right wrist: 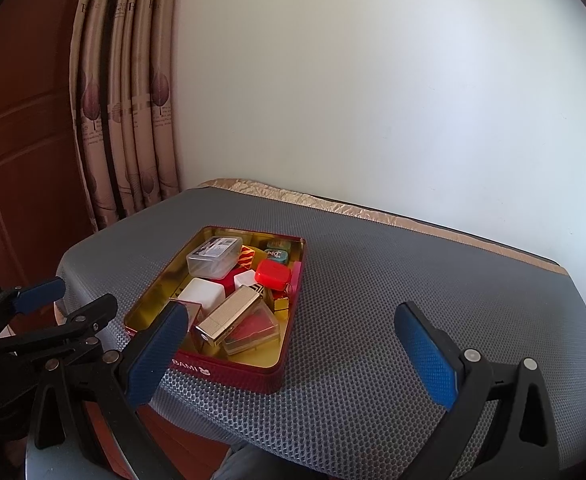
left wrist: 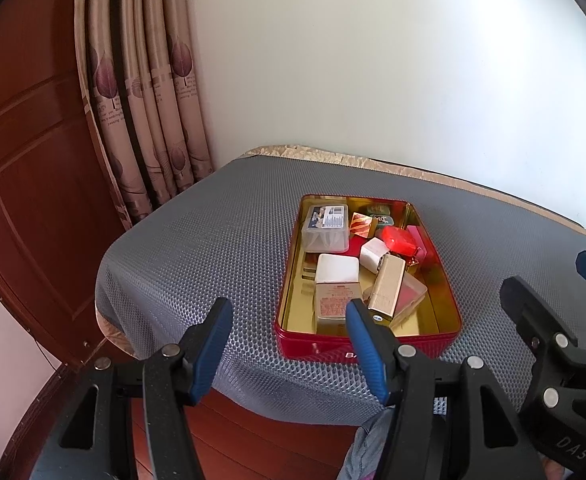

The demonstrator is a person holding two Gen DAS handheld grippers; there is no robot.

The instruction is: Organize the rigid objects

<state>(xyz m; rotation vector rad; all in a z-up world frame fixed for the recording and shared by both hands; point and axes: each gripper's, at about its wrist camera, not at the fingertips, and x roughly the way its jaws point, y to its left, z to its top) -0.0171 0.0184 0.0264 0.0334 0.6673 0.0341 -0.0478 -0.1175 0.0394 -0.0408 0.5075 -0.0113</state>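
Note:
An open red tin [left wrist: 321, 346] [right wrist: 233, 368] with a gold inside sits on the grey mat and holds several small items. Among them are a clear labelled box [left wrist: 327, 228] [right wrist: 213, 258], a white cube [left wrist: 337, 268] [right wrist: 203, 294], a ribbed gold case [left wrist: 387, 290] [right wrist: 229, 318] and a red case [left wrist: 399, 240] [right wrist: 273, 273]. My left gripper [left wrist: 289, 340] [right wrist: 87, 292] hovers open at the tin's near left corner, holding nothing. My right gripper [right wrist: 293, 356] [left wrist: 545, 272] stands wide open at the tin's near right corner, also holding nothing.
The grey honeycomb mat [right wrist: 393, 300] covers a small table set against a white wall. A patterned curtain [left wrist: 149, 112] and a brown wooden door [left wrist: 33, 184] stand to the left. A person's trouser leg [left wrist: 369, 444] shows below the near table edge.

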